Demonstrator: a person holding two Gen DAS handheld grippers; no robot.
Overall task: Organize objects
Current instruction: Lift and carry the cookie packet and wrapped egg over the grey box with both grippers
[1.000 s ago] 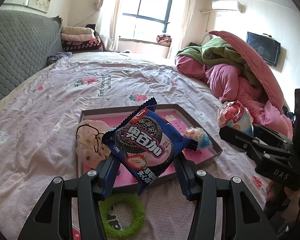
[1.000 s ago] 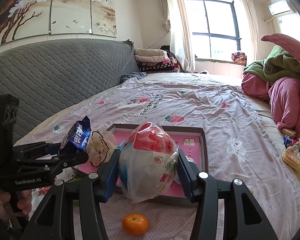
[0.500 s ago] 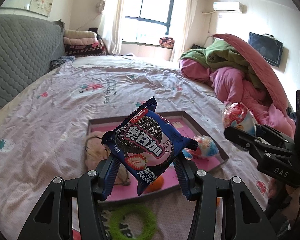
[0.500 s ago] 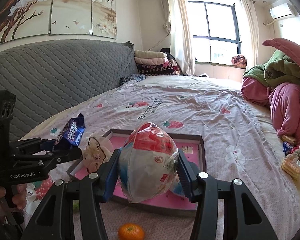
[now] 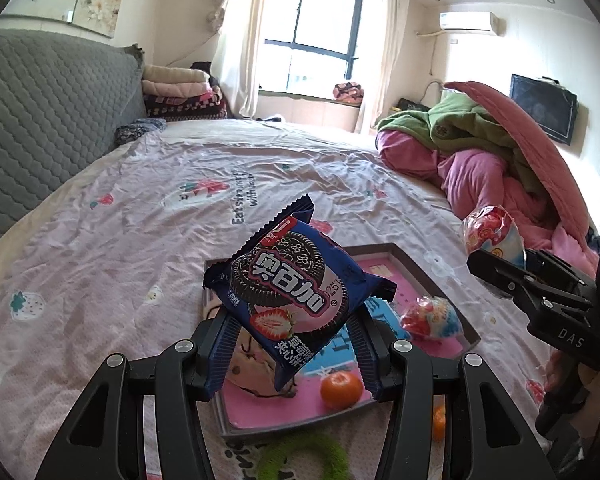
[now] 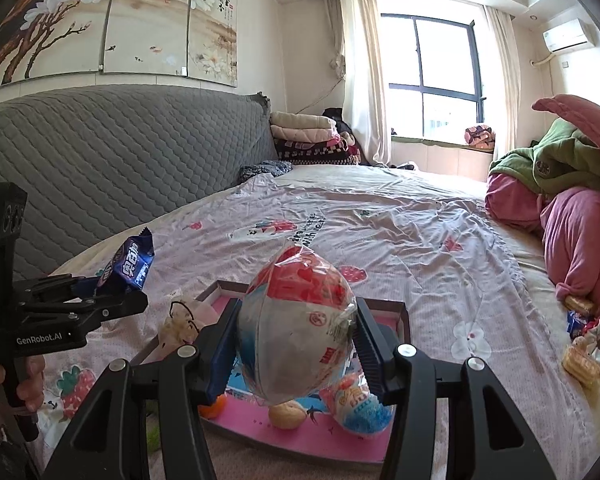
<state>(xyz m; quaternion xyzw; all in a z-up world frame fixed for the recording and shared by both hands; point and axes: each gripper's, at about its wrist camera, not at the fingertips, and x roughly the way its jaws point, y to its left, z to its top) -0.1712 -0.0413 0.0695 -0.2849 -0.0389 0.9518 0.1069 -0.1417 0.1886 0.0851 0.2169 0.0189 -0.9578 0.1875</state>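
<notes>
Left claw: clamped on a dark blue foil packet of sandwich biscuits printed with a strawberry; the packet is held tilted in the air above the tray.
Right claw: clamped on a rounded clear plastic bag with red and white print, held in the air over the tray's near part.
Tray: a shallow rectangular tray with a dark frame and a pink floor, laid on the bed.
Inside the tray: a small orange mandarin, a red, white and blue wrapped snack and a cream drawstring pouch with a dark cord are seen on the pink floor.
Near the tray: a fuzzy green ring is seen on the sheet just in front of the tray's near edge; a second mandarin lies beside the tray's corner.
Bed: covered by a pale lilac sheet printed with strawberries.
Person: a hand is seen wrapped round the left claw's handle.
</notes>
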